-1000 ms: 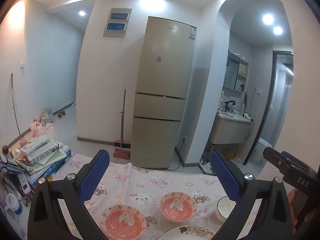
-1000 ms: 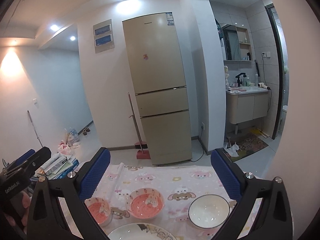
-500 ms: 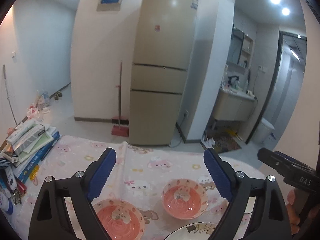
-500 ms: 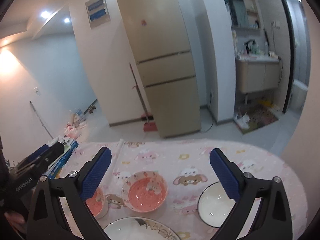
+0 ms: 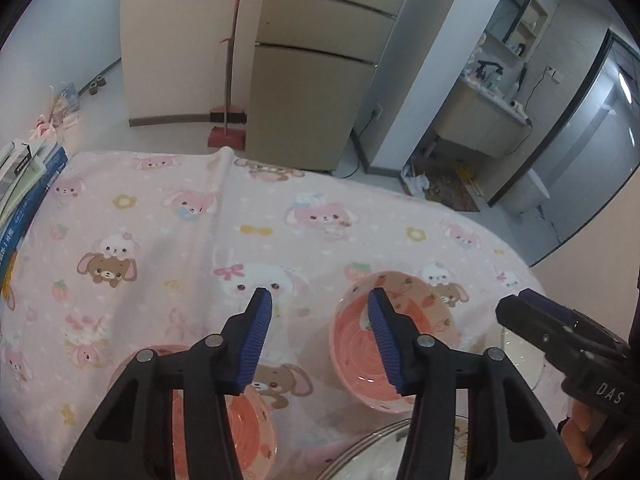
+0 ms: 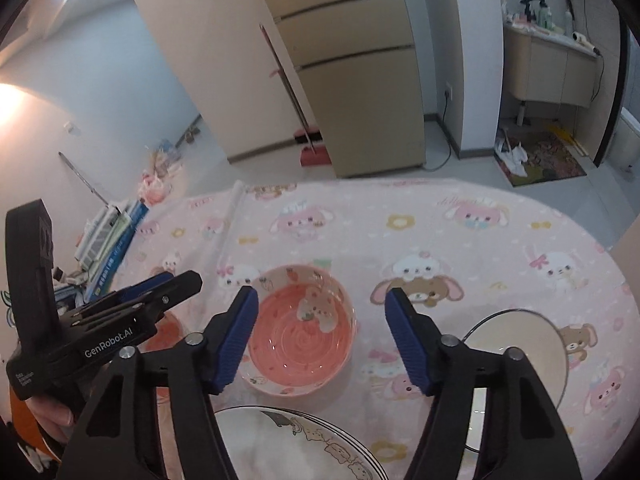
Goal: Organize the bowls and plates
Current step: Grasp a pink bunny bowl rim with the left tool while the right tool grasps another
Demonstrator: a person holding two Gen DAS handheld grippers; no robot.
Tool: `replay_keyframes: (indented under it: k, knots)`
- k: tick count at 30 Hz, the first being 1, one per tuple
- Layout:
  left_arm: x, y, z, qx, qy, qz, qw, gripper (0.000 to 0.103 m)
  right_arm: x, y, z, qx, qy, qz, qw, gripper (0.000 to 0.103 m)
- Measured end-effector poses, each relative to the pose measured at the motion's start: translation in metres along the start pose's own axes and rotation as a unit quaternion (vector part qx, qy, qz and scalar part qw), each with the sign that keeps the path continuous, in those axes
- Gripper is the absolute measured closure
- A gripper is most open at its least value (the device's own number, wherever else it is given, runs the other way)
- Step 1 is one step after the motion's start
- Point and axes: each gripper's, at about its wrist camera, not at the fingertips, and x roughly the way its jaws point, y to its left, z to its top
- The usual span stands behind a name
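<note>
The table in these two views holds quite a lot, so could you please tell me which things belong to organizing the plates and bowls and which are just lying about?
Part of the job:
- pink bowl
- second pink bowl
- white bowl
- cartoon-print plate

Just lying about:
- stack of books and boxes
- broom and dustpan
- fridge
- bunny tablecloth
</note>
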Motion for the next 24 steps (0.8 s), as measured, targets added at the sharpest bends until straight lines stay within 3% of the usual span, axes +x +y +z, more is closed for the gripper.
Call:
replay_keyframes:
  k: [2, 4, 11, 20, 23, 24]
  knots:
    - [0.011, 0.0, -0.002, 0.001, 0.017, -0.005, 0.9998, 0.052, 0.016, -0.002, -0.001, 0.005, 0.025, -0.002, 1.0, 0.049]
    - [0.022, 0.0, -0.003, 0.003, 0.039, -0.006, 0.9992, 0.061, 0.029, -0.006, -0.004, 0.013, 0.045, -0.008, 0.999, 0.052]
    - [0.051, -0.002, -0.01, 0.007, 0.078, -0.002, 0.997, 0.067, 0.059, -0.014, -0.01, 0.03, 0.088, -0.017, 0.996, 0.062]
    - [0.073, -0.004, -0.016, 0.01, 0.103, -0.002, 0.9946, 0.067, 0.084, -0.017, -0.017, 0.031, 0.119, -0.036, 0.992, 0.076]
    - [0.078, -0.009, -0.019, 0.019, 0.108, -0.008, 0.9939, 0.078, 0.09, -0.018, -0.019, 0.037, 0.125, -0.042, 0.991, 0.078]
    - [0.08, -0.01, -0.019, 0.021, 0.113, -0.016, 0.9932, 0.087, 0.091, -0.018, -0.019, 0.036, 0.127, -0.046, 0.99, 0.082]
